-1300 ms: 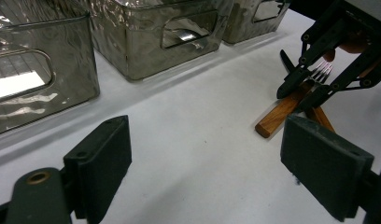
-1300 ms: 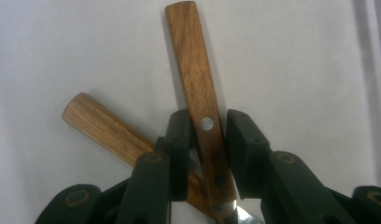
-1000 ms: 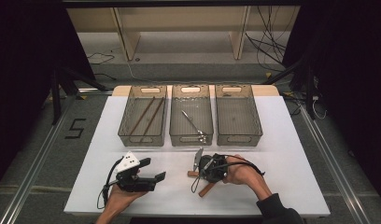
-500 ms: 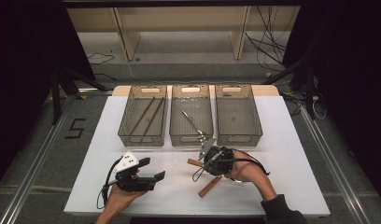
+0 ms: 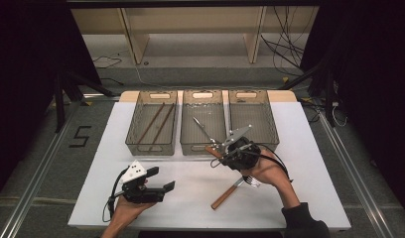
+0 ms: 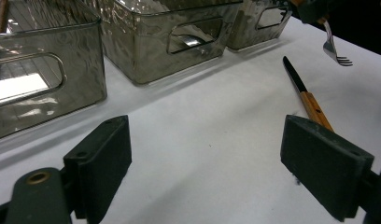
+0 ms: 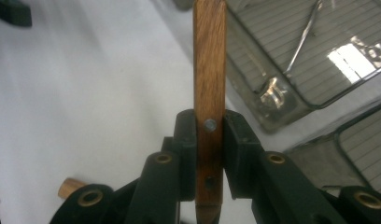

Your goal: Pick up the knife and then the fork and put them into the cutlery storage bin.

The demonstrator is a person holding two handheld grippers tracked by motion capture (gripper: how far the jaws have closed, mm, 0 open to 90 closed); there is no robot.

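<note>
White table: three clear bins along far edge. My left gripper idle, jaws wide, empty. Right gripper clamps wooden-handled fork, lifted near middle bin. Knife on table. I judge risk: narrow handle pivots, slips out.

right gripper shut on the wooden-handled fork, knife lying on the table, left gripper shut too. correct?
Not quite: the left gripper is open, its jaws standing wide apart over bare table in the left gripper view. The rest holds: right gripper shut on the fork, knife on the table.
</note>
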